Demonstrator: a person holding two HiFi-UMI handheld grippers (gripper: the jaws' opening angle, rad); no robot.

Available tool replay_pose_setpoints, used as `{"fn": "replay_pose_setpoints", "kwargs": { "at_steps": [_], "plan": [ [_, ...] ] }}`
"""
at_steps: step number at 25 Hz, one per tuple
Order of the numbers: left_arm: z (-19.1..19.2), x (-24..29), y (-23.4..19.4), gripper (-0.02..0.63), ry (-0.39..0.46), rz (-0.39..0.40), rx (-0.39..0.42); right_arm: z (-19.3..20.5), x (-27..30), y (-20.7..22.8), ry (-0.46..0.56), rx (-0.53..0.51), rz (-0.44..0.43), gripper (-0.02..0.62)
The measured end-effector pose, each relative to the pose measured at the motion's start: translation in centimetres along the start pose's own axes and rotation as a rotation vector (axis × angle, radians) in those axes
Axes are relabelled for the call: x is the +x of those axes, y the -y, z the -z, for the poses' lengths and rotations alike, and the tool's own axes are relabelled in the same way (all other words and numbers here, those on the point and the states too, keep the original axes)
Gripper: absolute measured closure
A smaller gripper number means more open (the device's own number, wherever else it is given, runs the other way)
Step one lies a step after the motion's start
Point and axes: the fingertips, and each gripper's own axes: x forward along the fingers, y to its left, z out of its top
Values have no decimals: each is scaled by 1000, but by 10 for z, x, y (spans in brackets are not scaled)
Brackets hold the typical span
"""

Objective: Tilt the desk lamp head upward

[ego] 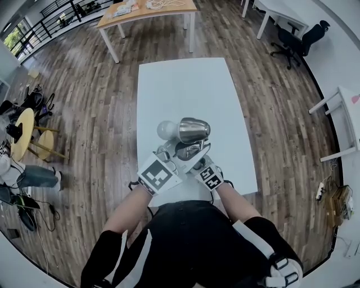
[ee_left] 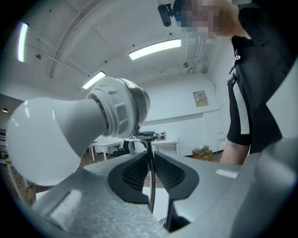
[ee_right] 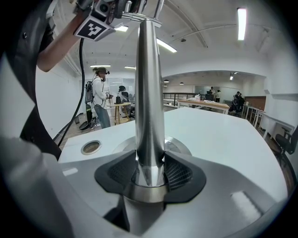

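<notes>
A silver desk lamp stands near the front edge of the white table (ego: pixel 185 84). Its metal head (ego: pixel 194 129) carries a white bulb (ego: pixel 165 130) that points left. In the left gripper view the bulb (ee_left: pixel 44 139) and its white socket (ee_left: pixel 118 111) fill the left side. My left gripper (ee_left: pixel 151 172) is shut on a thin black cord (ee_left: pixel 151 186) that hangs below the head's joint (ee_left: pixel 149 135). My right gripper (ee_right: pixel 150 169) is shut on the lamp's upright silver pole (ee_right: pixel 148 93), just above its round base (ee_right: pixel 179 146).
A round grommet (ee_right: pixel 91 147) sits in the table top beside the base. A wooden table (ego: pixel 146 11) stands at the back, an office chair (ego: pixel 298 36) and a white desk (ego: pixel 343 112) to the right. Yellow stools (ego: pixel 22 132) and a seated person (ego: pixel 28 175) are at the left.
</notes>
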Motion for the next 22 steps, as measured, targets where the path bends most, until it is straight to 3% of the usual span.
{"fn": "replay_pose_setpoints", "kwargs": {
  "at_steps": [15, 19, 22],
  "plan": [
    [3, 8, 5, 575, 38, 56, -39, 2, 1, 2, -36, 13, 1, 402],
    [4, 3, 5, 545, 40, 37, 23, 1, 0, 2, -75, -3, 13, 361],
    [14, -6, 0, 503, 37, 15, 8, 0, -8, 9, -63, -12, 44, 351]
  ]
}}
